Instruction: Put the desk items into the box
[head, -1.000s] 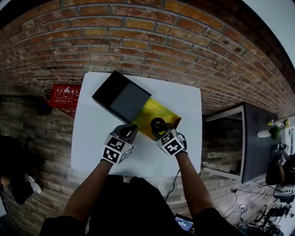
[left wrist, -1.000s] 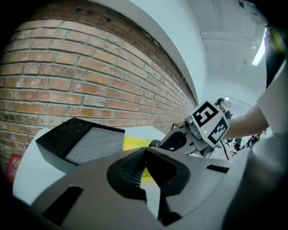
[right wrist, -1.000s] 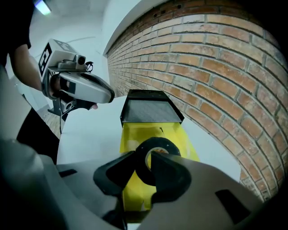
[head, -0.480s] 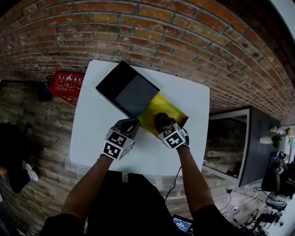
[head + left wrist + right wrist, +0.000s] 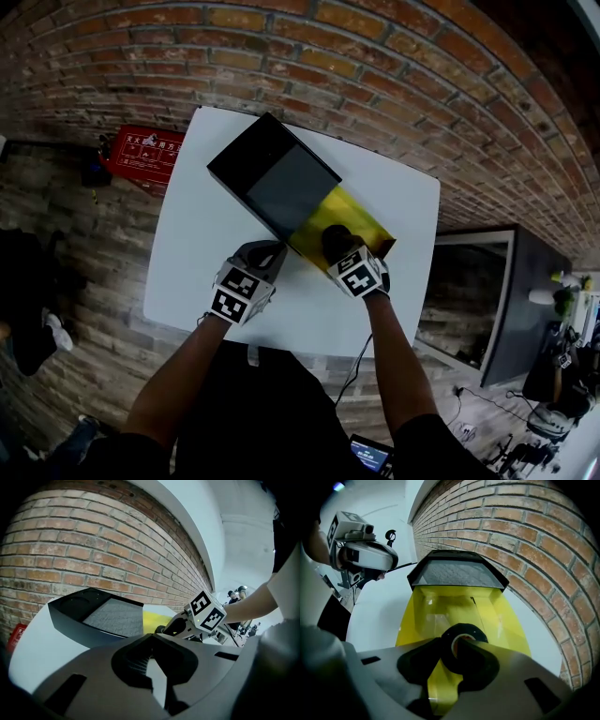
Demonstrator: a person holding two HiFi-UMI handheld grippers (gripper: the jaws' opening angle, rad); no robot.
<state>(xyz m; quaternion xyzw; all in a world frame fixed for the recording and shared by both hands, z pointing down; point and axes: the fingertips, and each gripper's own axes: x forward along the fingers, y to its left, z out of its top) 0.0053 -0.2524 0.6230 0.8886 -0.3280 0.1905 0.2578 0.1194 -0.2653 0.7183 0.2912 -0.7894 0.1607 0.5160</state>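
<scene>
- The right gripper (image 5: pixel 458 652) has its fingers pinching the wall of a black tape roll (image 5: pixel 465 635), seemingly with one finger through the hole. That keeps the roll hanging steady above the open yellow box (image 5: pixel 440 604), likely for release inside.
- The left gripper (image 5: pixel 150 641) is empty, its fingers pressed together. It hovers over the white desk (image 5: pixel 202 253) beside the box, out of the way.
- A black case (image 5: pixel 272 173) lies against the box's far end.

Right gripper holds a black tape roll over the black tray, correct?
No. The right gripper holds the black tape roll over the yellow box, not the black tray; the right gripper view shows it.
</scene>
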